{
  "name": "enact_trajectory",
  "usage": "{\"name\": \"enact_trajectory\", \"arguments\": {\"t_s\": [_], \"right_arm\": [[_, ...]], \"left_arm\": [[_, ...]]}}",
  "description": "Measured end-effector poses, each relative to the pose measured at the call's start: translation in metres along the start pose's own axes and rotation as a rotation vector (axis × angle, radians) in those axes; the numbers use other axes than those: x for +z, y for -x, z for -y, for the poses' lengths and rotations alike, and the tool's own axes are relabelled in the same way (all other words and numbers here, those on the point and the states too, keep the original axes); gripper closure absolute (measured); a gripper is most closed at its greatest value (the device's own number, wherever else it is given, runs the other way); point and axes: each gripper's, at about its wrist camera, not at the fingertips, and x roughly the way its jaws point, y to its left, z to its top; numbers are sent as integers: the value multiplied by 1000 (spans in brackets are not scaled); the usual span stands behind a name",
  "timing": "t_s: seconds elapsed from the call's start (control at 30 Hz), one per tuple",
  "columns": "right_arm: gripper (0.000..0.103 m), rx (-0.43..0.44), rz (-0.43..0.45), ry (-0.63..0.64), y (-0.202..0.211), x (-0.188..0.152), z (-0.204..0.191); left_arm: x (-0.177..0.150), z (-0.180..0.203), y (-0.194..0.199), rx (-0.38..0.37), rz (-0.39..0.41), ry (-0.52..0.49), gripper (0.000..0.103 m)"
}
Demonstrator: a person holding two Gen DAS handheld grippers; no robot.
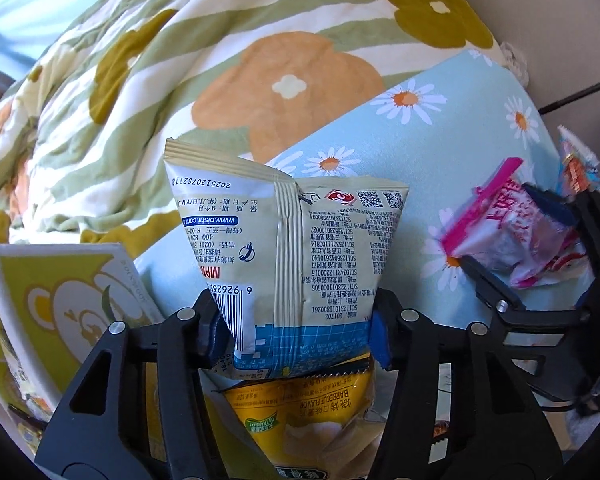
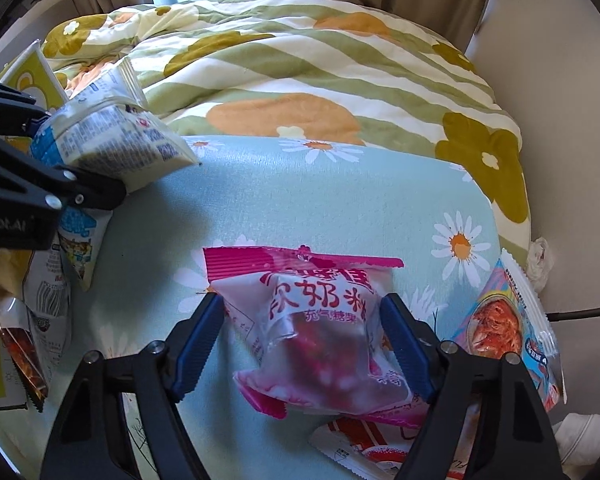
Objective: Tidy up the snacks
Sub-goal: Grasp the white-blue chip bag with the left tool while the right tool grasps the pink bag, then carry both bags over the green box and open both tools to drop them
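Observation:
A beige and blue snack bag (image 1: 292, 248) sits upside down between my left gripper's (image 1: 296, 332) blue pads, which squeeze its lower end; the gripper is shut on it. The right wrist view shows this bag (image 2: 112, 140) at the left, held above the light-blue daisy cloth (image 2: 340, 200). A pink and white candy bag (image 2: 316, 320) lies on that cloth between my right gripper's (image 2: 302, 308) fingers, and both pads touch its sides. The left wrist view shows the same pink bag (image 1: 512, 232) crumpled in the right gripper (image 1: 504, 226).
A yellow barbecue chips bag (image 1: 300, 412) lies under the left gripper, beside a green box with a bear drawing (image 1: 72, 300). More packets are piled at the left (image 2: 40, 300). A blue and orange packet (image 2: 512, 320) and a red-white one (image 2: 364, 440) lie by the right gripper. A flowered quilt (image 2: 300, 80) lies behind.

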Motion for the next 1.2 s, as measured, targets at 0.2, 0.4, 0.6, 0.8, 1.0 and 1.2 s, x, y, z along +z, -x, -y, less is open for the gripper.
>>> {"name": "enact_trajectory", "arguments": {"t_s": [0.2,0.4,0.6,0.8,1.0,1.2], "right_arm": [[50,2,35,38,5,-3,-6],[58,67,77,30,22,-7,-8],[58,101,118,4,47,-7,-6],[58,124,169,-16,88,-7,3],[58,162,225,6,141,-9,7],[58,225,278,113,195,-4,-8]], "left_arm": [[-1,1,18,-11,47,19,52],[-6,2,40,-27,102,55,52],[-14,2,71,-50,167,104,52],[-26,7,114,-71,250,154,52],[-54,13,174,-65,360,224,52],[-99,1,225,-11,438,337,52]]}}
